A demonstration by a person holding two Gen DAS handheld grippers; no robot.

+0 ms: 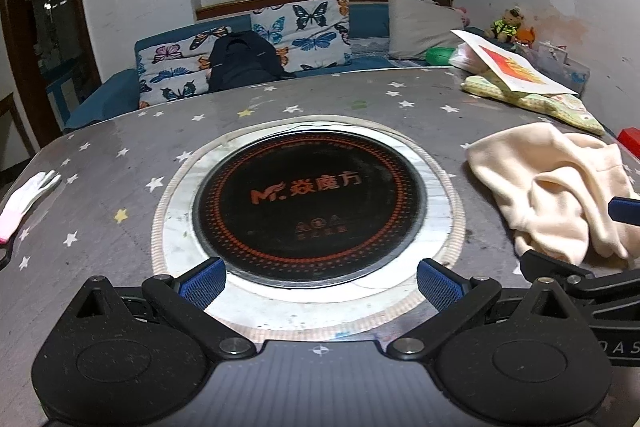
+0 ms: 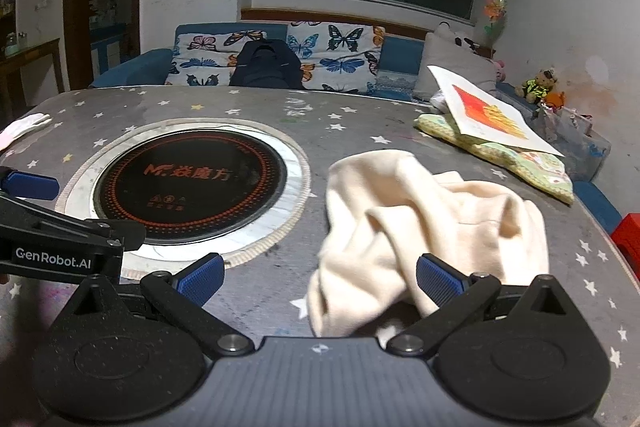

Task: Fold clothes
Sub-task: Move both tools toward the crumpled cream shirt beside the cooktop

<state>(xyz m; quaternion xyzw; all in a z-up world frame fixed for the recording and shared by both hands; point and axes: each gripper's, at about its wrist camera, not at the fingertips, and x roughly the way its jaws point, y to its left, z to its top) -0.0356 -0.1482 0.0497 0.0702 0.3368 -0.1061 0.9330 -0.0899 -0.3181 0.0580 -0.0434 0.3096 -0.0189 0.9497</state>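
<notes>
A crumpled cream garment (image 2: 432,223) lies on the grey star-patterned table (image 2: 352,131), to the right of the round cooktop. It also shows at the right of the left wrist view (image 1: 560,195). My right gripper (image 2: 320,285) is open, low over the table, with the near edge of the garment between its blue pads and touching none that I can tell. My left gripper (image 1: 320,285) is open and empty over the near rim of the cooktop (image 1: 312,207). The right gripper's finger shows at the right edge of the left wrist view (image 1: 624,209).
A black induction cooktop (image 2: 192,191) is set in the table's middle. A folded patterned cloth under a printed card (image 2: 492,123) lies at the far right. A white glove (image 1: 28,199) lies at the left edge. A sofa with butterfly cushions (image 2: 320,59) stands behind.
</notes>
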